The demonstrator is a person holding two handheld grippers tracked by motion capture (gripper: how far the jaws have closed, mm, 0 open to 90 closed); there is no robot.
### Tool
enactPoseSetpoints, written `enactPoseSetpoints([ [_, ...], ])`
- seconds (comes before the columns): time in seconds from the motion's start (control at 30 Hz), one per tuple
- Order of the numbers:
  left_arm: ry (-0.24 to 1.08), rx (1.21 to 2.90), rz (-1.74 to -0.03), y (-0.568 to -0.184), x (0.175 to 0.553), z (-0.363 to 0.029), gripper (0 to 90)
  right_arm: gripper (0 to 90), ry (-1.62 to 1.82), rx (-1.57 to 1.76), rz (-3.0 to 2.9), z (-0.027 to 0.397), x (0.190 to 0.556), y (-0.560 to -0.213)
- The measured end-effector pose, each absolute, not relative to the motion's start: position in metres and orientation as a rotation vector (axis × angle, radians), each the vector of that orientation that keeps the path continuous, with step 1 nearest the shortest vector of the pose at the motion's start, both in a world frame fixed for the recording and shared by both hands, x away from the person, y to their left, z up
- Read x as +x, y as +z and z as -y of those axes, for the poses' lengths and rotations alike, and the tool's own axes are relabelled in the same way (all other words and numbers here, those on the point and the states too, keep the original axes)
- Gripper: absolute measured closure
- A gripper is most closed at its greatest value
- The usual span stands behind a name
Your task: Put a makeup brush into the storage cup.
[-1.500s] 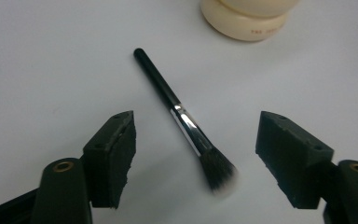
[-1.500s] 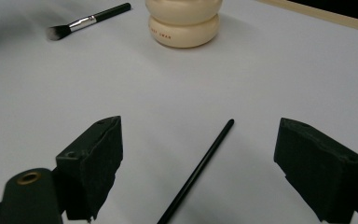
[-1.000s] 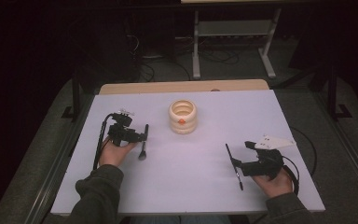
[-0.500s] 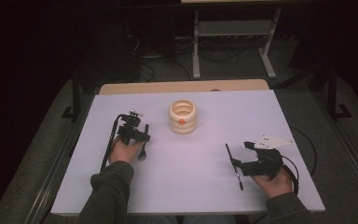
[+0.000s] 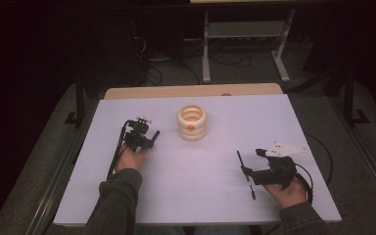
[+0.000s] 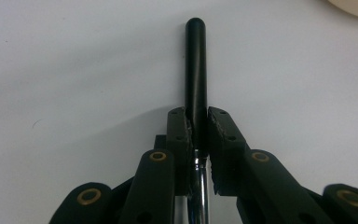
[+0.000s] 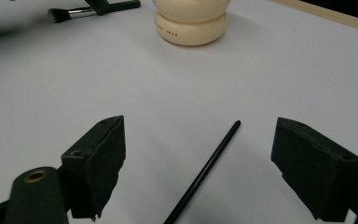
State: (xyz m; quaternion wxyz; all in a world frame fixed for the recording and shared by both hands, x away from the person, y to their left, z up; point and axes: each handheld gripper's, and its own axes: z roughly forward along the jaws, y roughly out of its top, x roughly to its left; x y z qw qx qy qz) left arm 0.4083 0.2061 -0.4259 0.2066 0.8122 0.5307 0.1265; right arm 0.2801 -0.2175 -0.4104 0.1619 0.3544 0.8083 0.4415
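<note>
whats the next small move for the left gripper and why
Probably lift the brush off the table and carry it toward the holder. The left gripper has just been closing, and its pads now press on the brush's black handle just above the metal ferrule. The brush lies low over the white surface, and the cream holder stands open-topped a short way off.

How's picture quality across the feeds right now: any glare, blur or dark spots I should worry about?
High view: the white table is evenly lit, the surroundings nearly black. Left gripper view: sharp on the brush handle, a soft shadow beside the left gripper, a small glint on the metal ferrule. Right gripper view: the thin brush is clear, the cream holder slightly soft.
</note>
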Motion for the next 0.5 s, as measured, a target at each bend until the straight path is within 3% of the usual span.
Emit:
enactPoseSetpoints([
  [0.5,0.365,2.326,-1.377,-0.417,0.4,-0.225,79.8,18.1,1.262,0.972,-2.359,0.209,0.279,-0.409],
])
